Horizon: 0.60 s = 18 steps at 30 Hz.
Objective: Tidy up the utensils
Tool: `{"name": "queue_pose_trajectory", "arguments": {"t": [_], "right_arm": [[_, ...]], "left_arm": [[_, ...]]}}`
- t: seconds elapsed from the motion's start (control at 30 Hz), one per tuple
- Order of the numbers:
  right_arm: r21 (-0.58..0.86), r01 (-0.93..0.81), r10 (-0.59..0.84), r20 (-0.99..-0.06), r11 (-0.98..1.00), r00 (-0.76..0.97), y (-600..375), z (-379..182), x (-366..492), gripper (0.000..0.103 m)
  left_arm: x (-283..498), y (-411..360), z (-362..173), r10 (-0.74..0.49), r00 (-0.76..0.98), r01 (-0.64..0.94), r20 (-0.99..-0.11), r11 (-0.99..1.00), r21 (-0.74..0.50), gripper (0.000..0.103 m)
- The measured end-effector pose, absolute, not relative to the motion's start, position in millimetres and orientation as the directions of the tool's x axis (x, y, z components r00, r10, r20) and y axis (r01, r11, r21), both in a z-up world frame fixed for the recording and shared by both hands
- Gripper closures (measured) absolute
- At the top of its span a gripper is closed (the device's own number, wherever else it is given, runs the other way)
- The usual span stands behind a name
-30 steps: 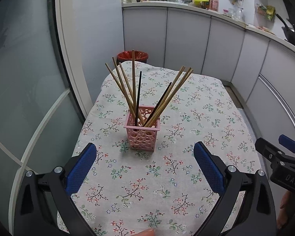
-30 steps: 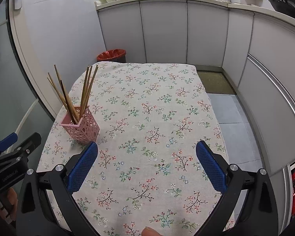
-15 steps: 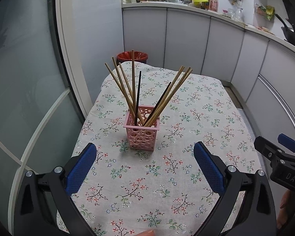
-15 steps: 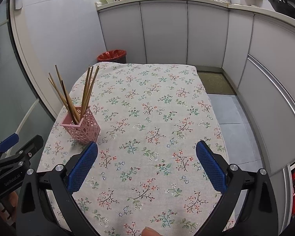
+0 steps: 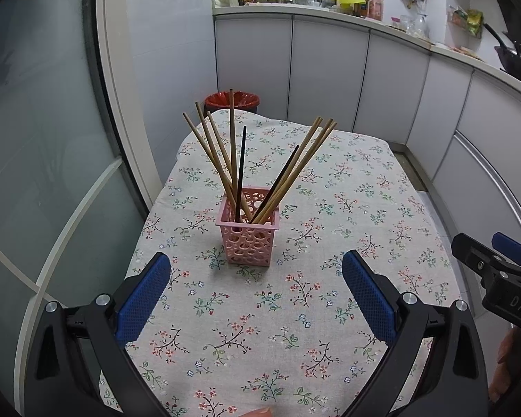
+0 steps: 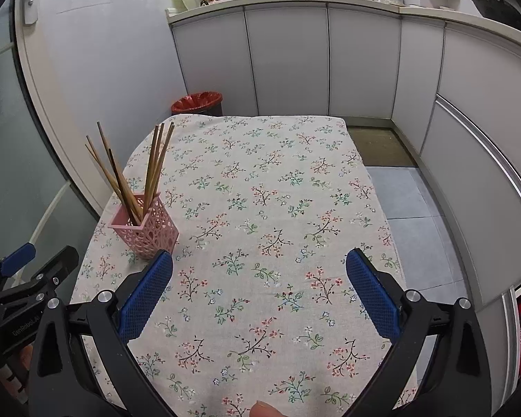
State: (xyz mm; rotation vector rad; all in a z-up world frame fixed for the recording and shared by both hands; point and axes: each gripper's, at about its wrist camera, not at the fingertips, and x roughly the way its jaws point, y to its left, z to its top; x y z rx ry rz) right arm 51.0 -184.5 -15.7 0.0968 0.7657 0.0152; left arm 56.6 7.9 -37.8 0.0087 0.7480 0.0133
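we see the chopsticks all standing fanned in the pink perforated holder on the floral tablecloth, with none lying loose in view. our left gripper and right gripper hover spread wide and hold nothing. we judge the sorting essentially done.

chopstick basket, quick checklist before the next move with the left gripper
1. Pink chopstick basket upright on the tablecloth: ok.
2. All chopsticks stand inside the basket, none lying loose on the cloth: ok.
3. Left gripper open and empty: ok.
4. Right gripper open and empty, off to the basket's right: ok.
5. Left gripper lined up with the basket, still short of it: ok.
6. Whether the chopsticks are paired by colour: cannot tell.
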Motion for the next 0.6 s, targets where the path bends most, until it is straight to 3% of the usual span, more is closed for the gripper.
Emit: {"name": "queue_pose_trajectory", "arguments": {"t": [0.6], "right_arm": [[0.112, 0.023, 0.063, -0.702, 0.993, 0.709, -186.6, -19.3, 53.9, 0.007]], "left_arm": [[66.5, 18.2, -40.6, 0.006, 0.744, -0.005, -0.668, 1.0, 0.004, 0.007]]}}
